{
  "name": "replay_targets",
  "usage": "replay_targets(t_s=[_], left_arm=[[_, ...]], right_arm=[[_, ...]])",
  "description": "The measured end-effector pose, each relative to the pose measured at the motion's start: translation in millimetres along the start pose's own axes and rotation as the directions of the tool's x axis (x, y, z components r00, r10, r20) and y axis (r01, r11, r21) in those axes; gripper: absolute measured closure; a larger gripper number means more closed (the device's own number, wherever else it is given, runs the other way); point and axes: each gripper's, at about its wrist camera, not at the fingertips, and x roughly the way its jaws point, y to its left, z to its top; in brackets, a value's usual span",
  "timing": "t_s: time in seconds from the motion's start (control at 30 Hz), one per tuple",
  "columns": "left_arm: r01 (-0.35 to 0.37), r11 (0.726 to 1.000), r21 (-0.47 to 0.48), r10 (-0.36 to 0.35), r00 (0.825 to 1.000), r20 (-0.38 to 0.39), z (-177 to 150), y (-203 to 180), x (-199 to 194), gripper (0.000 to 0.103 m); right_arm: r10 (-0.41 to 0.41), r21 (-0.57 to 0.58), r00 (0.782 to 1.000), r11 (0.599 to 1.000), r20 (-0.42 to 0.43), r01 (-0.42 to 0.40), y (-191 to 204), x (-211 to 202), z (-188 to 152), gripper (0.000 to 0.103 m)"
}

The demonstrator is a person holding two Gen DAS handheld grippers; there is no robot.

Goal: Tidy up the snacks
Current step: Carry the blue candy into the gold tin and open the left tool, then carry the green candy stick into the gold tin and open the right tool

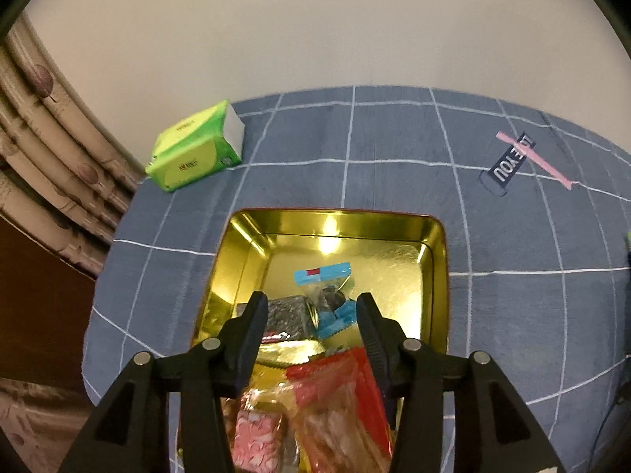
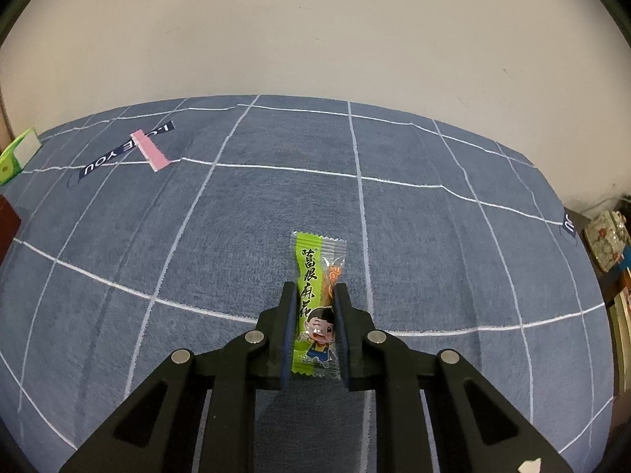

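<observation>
A gold-lined tin (image 1: 434, 252) with a red rim sits on the blue checked cloth (image 1: 394, 138), and it already holds a fair heap. Toward its middle lies a clear packet with blue ends (image 1: 323, 276) and something dark inside; beside that is a dark speckled packet (image 1: 286, 311). At the near end the snacks pile up: a gold wrapper (image 1: 292, 354), a red packet (image 1: 347, 386) and a pink-and-white patterned one (image 1: 256, 433), overlapping one another and partly blurred.

The left gripper (image 1: 311, 305) hangs over this near end of the tin with its jaws standing apart; nothing is pinched between them, the snacks lying below.

Over on the open cloth (image 2: 434, 236), the right gripper (image 2: 314, 291) is clamped narrowly on a slim green snack stick (image 2: 311, 276). Its wrapper is bright green with black characters down its length, a cartoon child near the bottom and a clear strip along one side showing an orange-brown twist. The jaws press on its lower half; the upper end pokes out past the fingertips. Whether it rests on the cloth or is lifted clear I cannot tell.

Around them: a green tissue pack (image 1: 197, 146) at the far left corner against the pale wall (image 1: 315, 31), a dark label reading "YOU" (image 1: 508, 161) stitched to the cloth with a pink strip (image 1: 532, 157) across it, and a patterned curtain (image 1: 47, 138) at the left. Nothing lies on the cloth right by the green stick.
</observation>
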Motion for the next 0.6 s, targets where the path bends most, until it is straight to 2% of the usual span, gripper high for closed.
replay_targets(t_s=[0.17,0.27,0.47,0.6], left_arm=[[0.002,1.0,-0.011,-0.002,0.999,0.047,-13.7,4.9,-20.5,0.055],[0.018,1.0,-0.019,-0.017,0.998,0.058,-22.4,6.8,-27.8,0.055],[0.047,0.999,-0.028,-0.045,0.996,0.077,-41.4,8.0,-44.6,0.055],[0.064,0.996,-0.062,-0.059,0.996,0.073,-51.7,17.0,-48.5,0.055]], right_arm=[[-0.006,0.011,1.0,1.0,0.008,0.006,3.2,-8.6,5.4,0.087],[0.022,0.014,1.0,1.0,0.022,-0.022,10.4,-20.9,12.5,0.087],[0.112,-0.039,0.992,0.993,0.059,-0.11,53.0,-52.6,24.3,0.087],[0.182,-0.091,0.981,0.98,0.068,-0.175,95.2,-70.5,30.1,0.087]])
